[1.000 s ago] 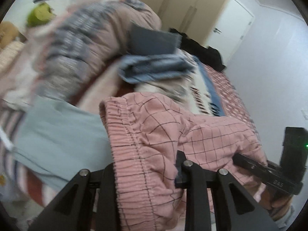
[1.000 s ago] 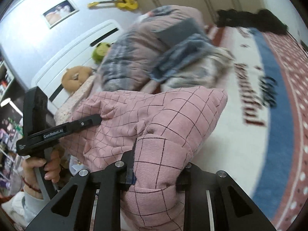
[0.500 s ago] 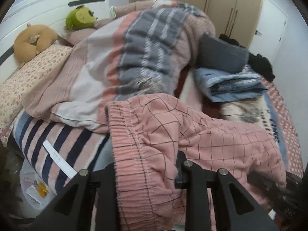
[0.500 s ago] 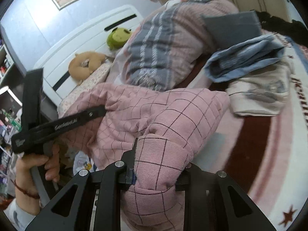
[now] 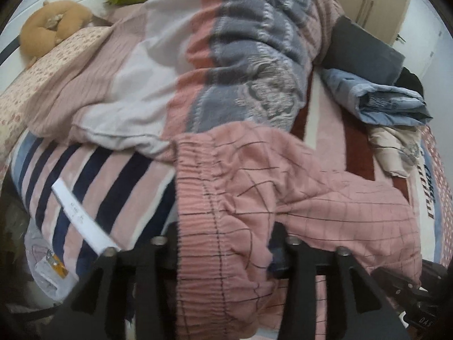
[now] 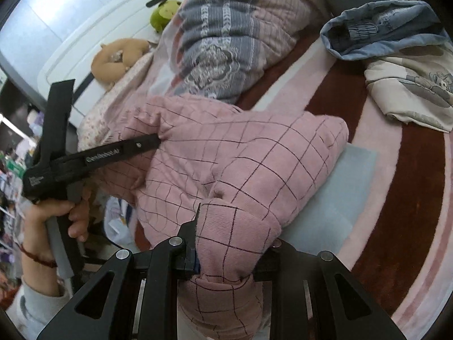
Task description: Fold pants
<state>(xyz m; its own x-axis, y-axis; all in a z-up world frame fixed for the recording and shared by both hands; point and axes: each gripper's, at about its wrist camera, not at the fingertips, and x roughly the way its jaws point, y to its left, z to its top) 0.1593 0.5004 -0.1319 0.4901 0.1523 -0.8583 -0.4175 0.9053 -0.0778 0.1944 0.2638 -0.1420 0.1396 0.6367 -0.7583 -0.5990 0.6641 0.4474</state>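
Pink checked pants (image 5: 283,187) hang between my two grippers above the bed. My left gripper (image 5: 226,243) is shut on the ribbed elastic waistband. In the right wrist view the left gripper (image 6: 155,141) shows from the side, pinching the pants' (image 6: 240,158) far end. My right gripper (image 6: 229,243) is shut on a bunched cuff end of the pants. The right gripper's body shows in the left wrist view at the lower right (image 5: 410,291). The cloth sags between the two holds, just over a light blue folded cloth (image 6: 339,192).
A bunched grey, pink and white quilt (image 5: 226,51) lies beyond the pants. A folded blue garment (image 6: 382,22) and a cream printed one (image 6: 410,85) lie to the right on the red and pink blanket (image 6: 396,170). Plush toys (image 5: 51,34) sit by the headboard.
Both grippers have swung left and down with the pants, from facing the wardrobe and door to facing the quilt and headboard. The pants now hang closer to the bed.
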